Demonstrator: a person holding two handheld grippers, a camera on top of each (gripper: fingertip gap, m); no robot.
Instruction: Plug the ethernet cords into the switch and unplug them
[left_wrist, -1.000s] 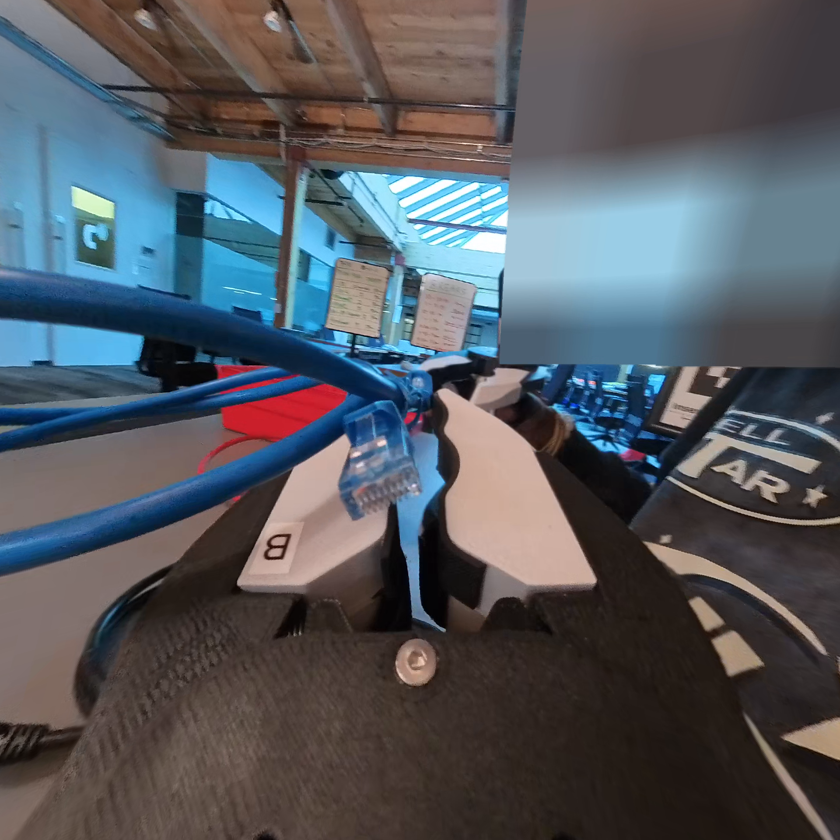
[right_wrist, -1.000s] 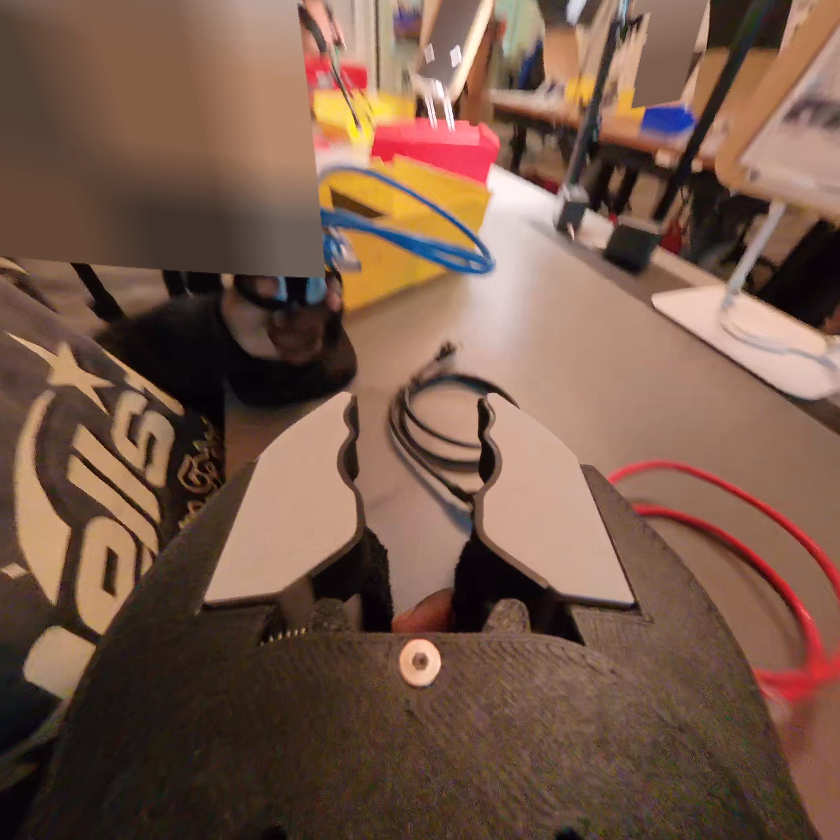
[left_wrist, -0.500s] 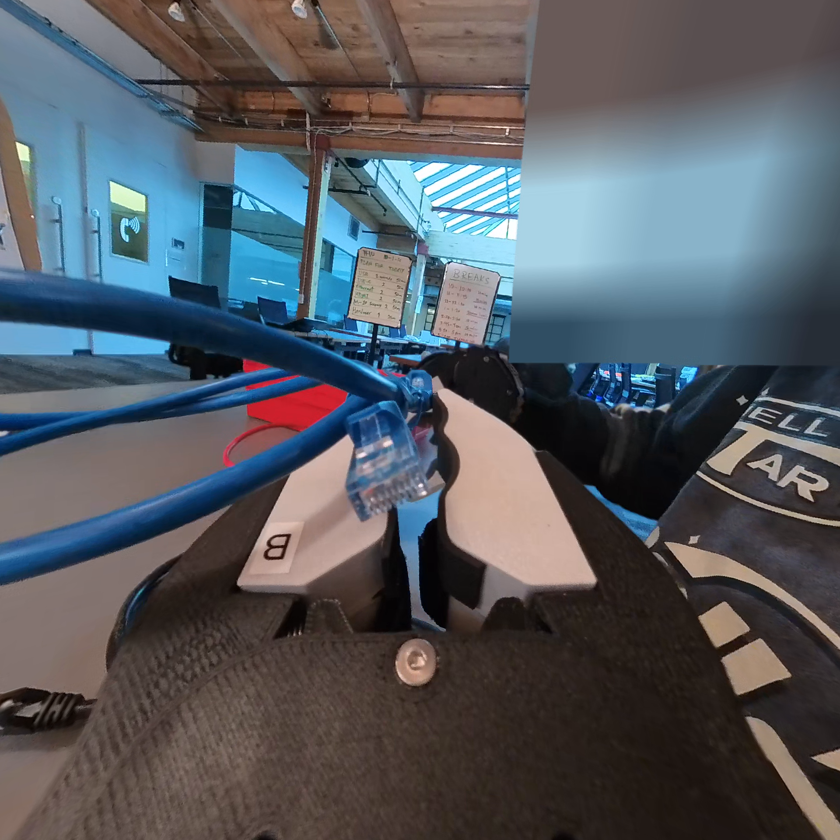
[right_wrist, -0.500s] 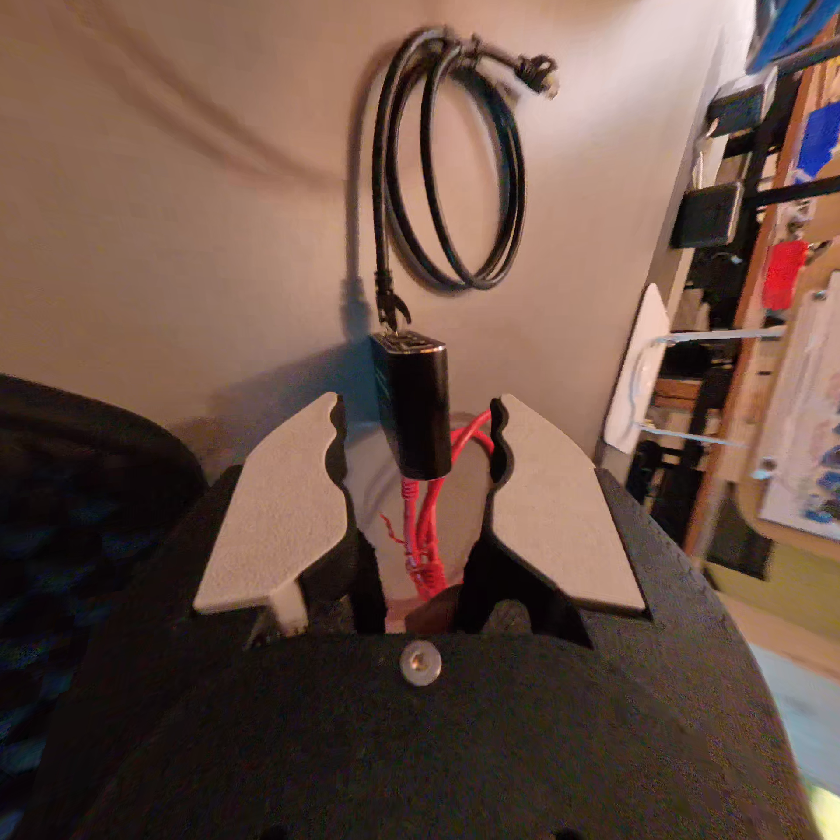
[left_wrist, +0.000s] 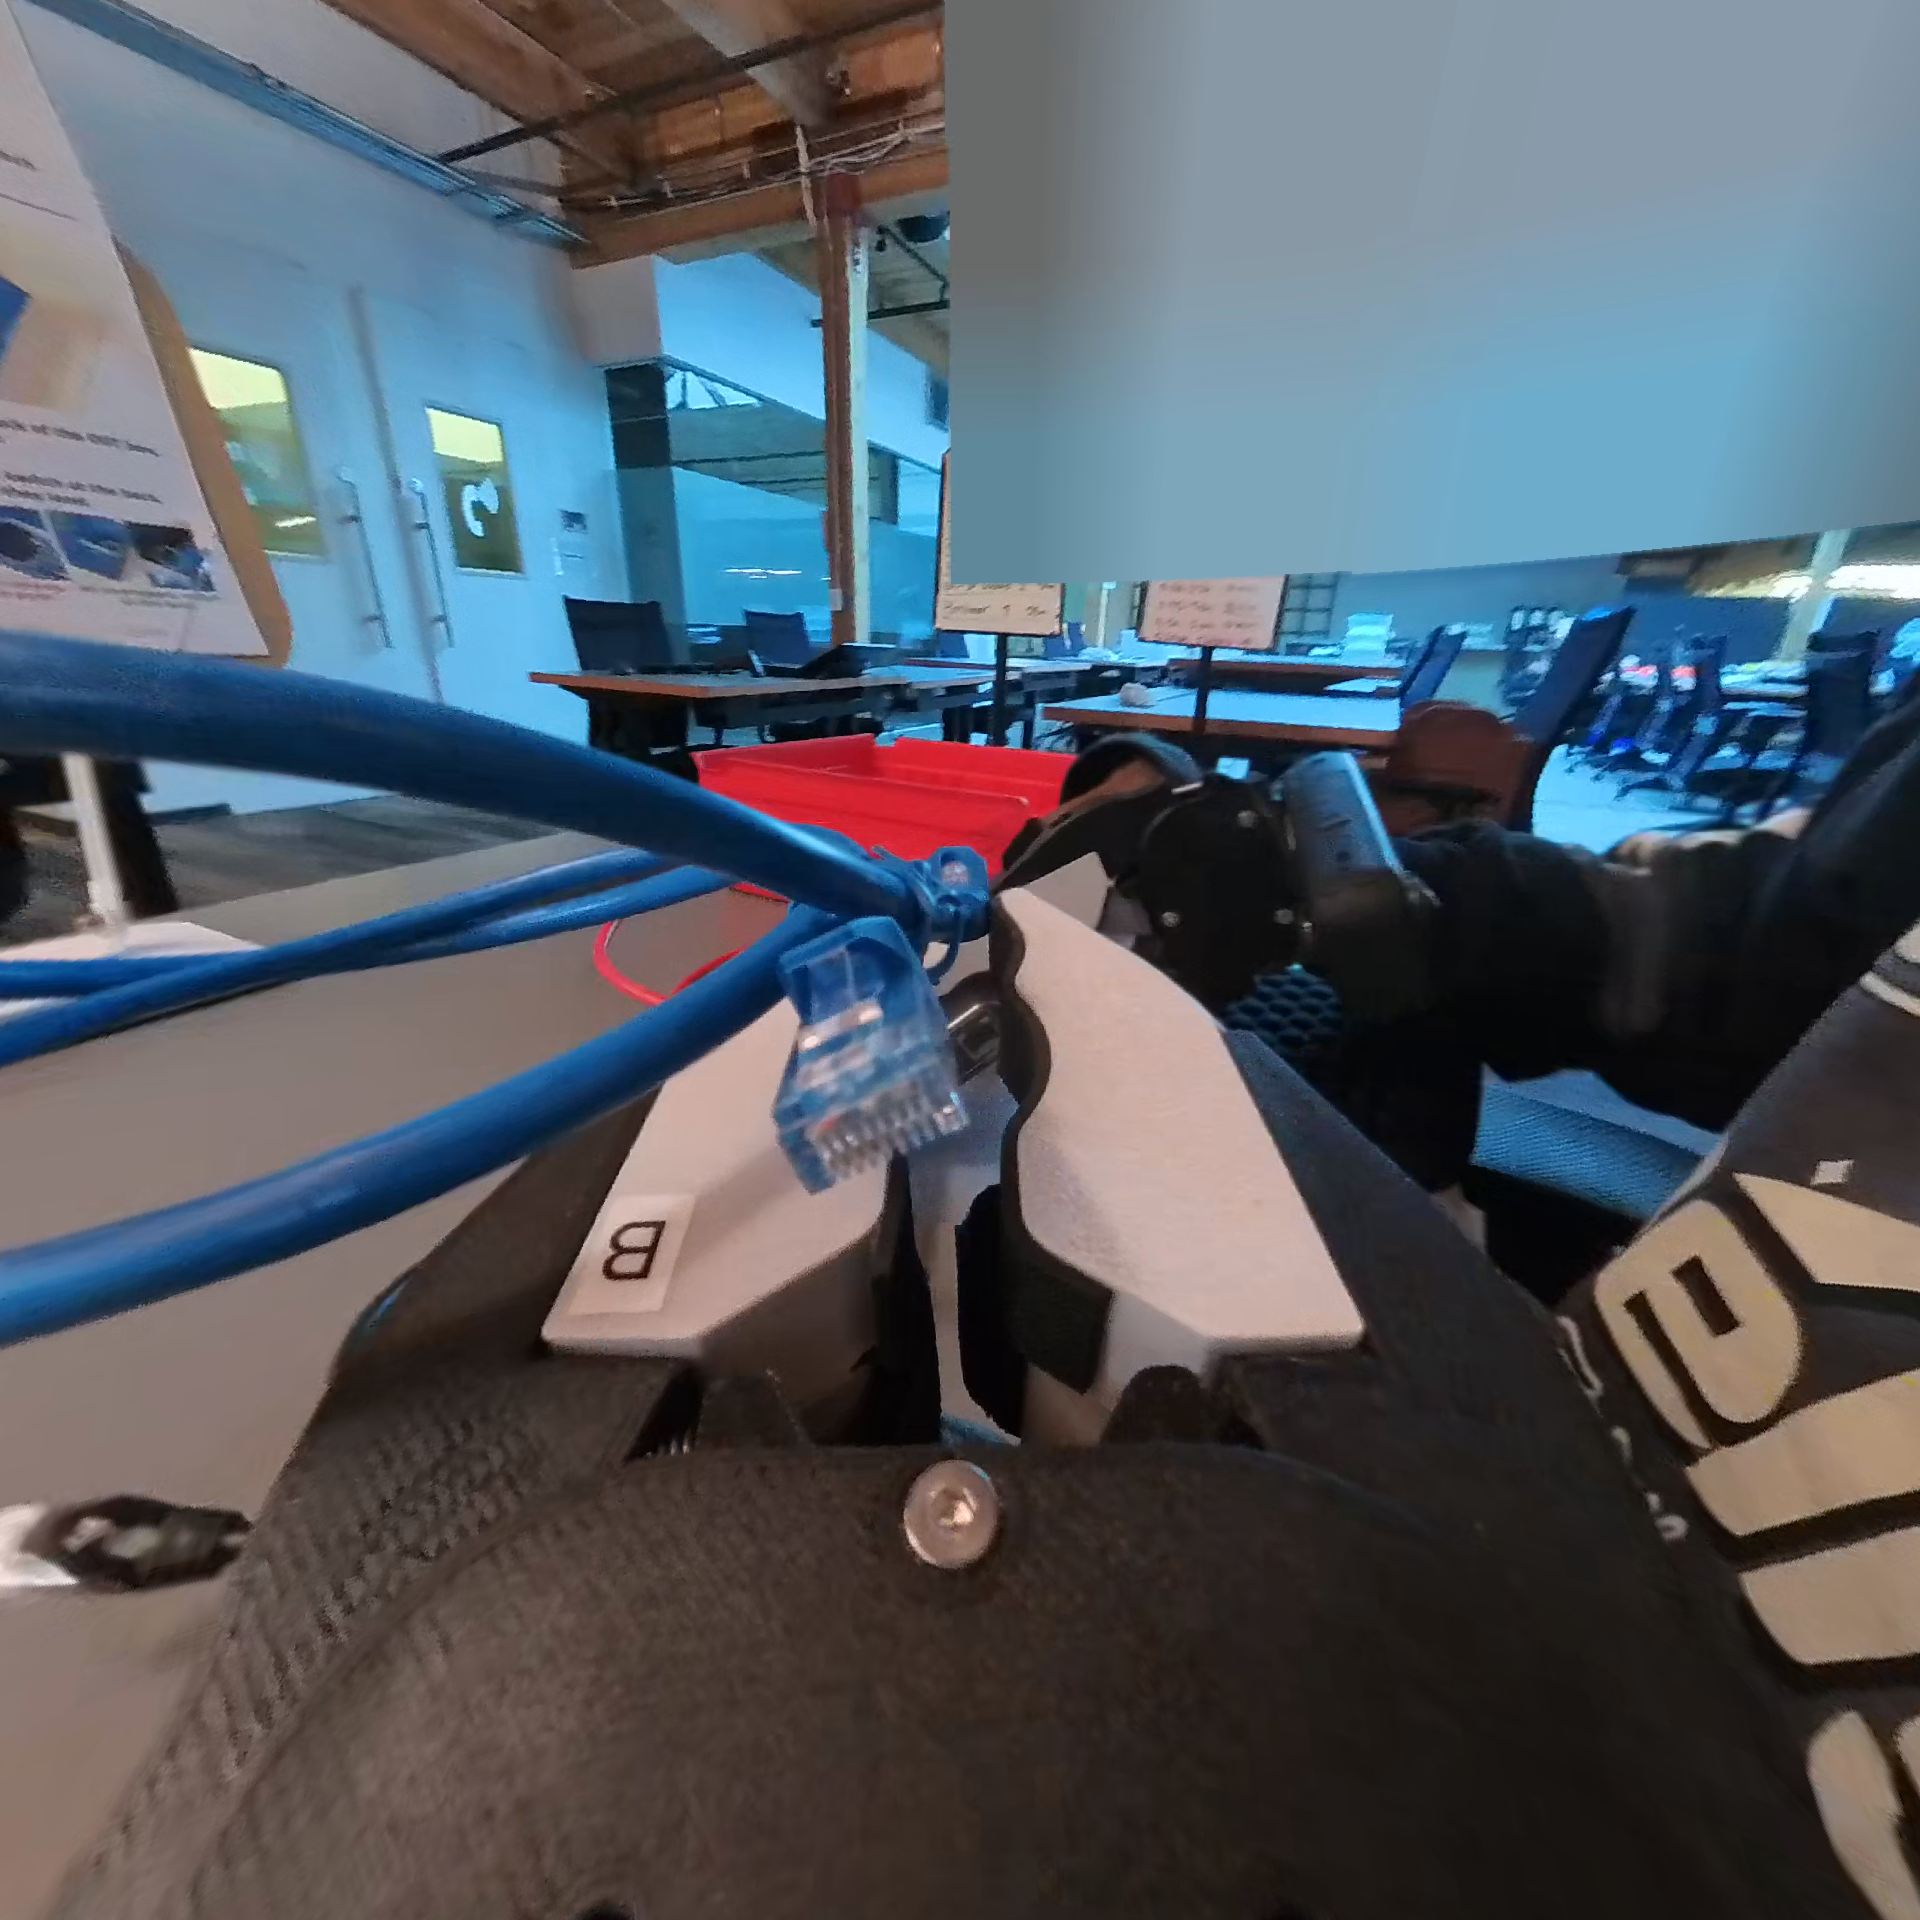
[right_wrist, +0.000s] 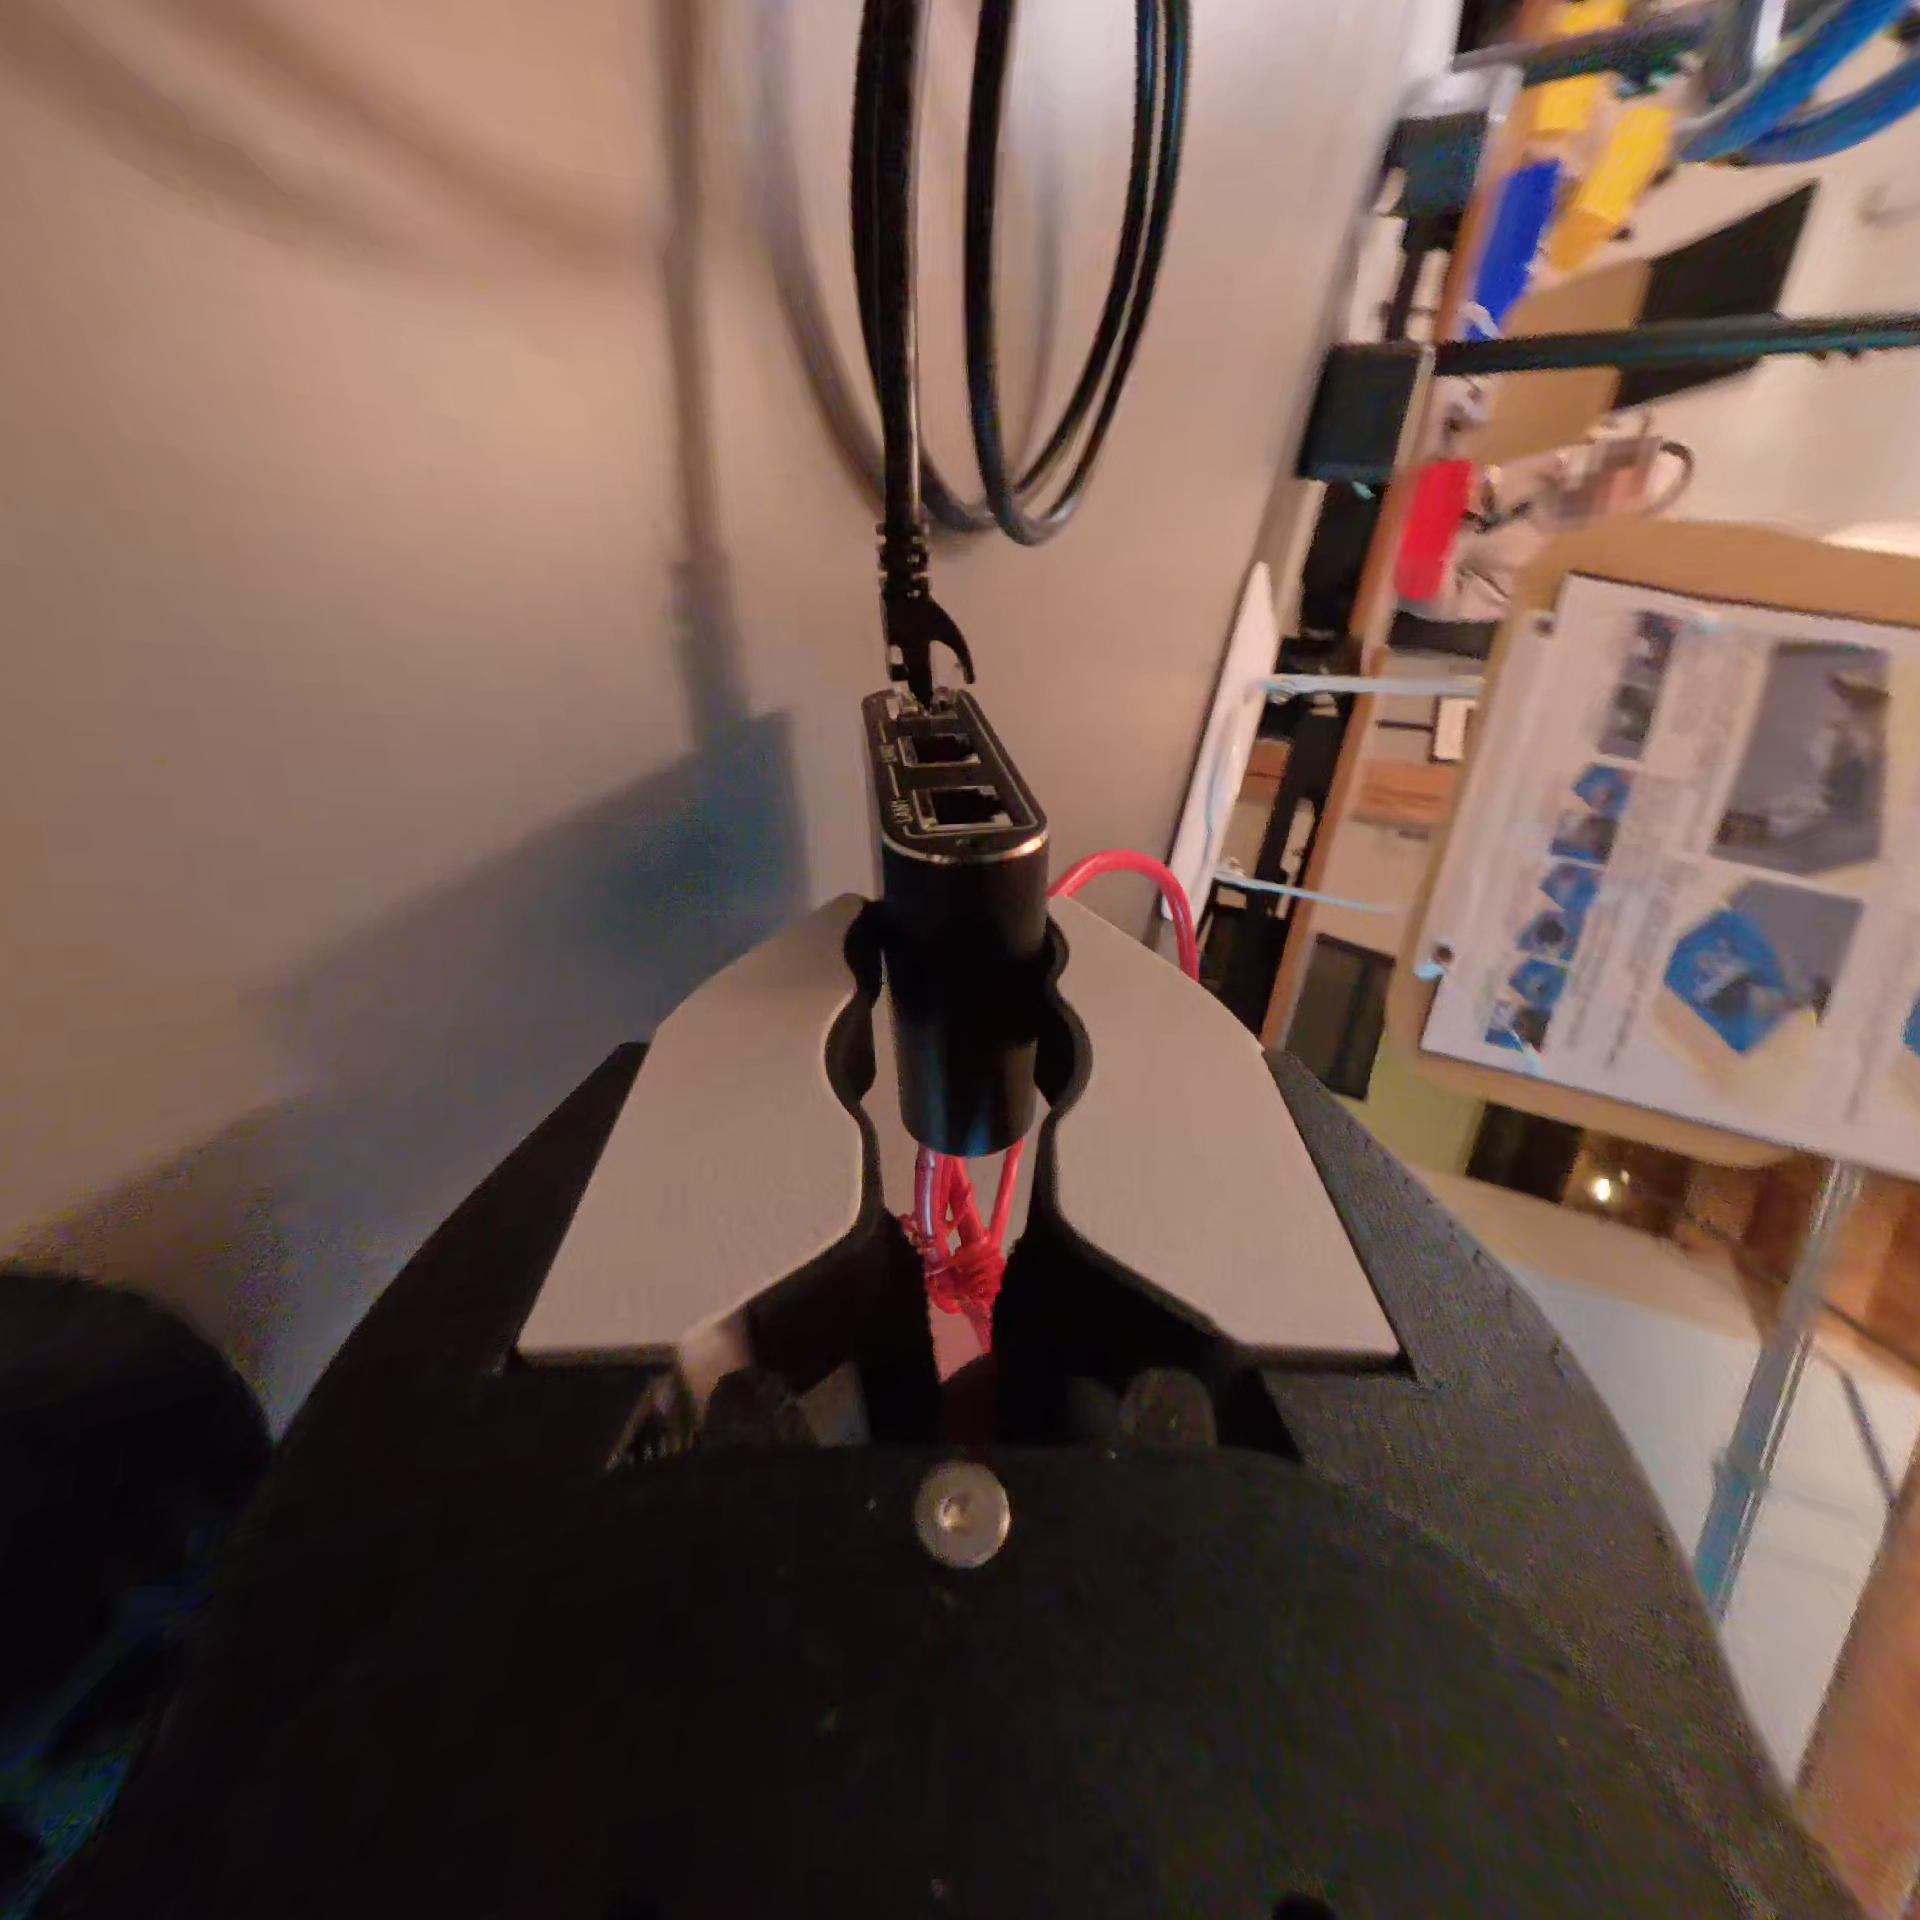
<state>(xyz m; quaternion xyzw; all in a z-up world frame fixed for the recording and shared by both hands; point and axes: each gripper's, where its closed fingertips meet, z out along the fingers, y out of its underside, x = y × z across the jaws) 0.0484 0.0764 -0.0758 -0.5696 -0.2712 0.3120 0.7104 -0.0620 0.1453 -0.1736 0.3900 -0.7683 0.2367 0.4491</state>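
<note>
The right gripper (right_wrist: 961, 1023) has its grey fingers (right_wrist: 727, 1132) closed snugly round the black switch (right_wrist: 961, 935), which stands up between them with its sockets facing away toward twelve o'clock. A black cord (right_wrist: 899, 312) is plugged into the farthest socket and loops off across the table (right_wrist: 364, 468); the two nearer sockets look empty. A red cord (right_wrist: 961, 1236) trails out of the switch's near end, down at six o'clock between the fingers.

Over on the other side, the left gripper (left_wrist: 961, 997) is nearly closed, pinching the blue cord (left_wrist: 416, 758) at its tips just behind the plug (left_wrist: 868, 1060). The plug hangs loose at about eleven o'clock from the grip, pointing down and back toward the camera. The right gripper shows farther off at two o'clock, in front of a red bin (left_wrist: 883, 800).

I'd judge the switch a light, smooth, hard little box, likely to twist or slip if pushed off-centre, so the grip across its sides suits it. The blue cord is springy and will fight any bend; the clear plug is stiff, but its latch tab looks easy to snap. Better to hold close behind the plug, on the boot, so it can be steered straight into a socket.
</note>
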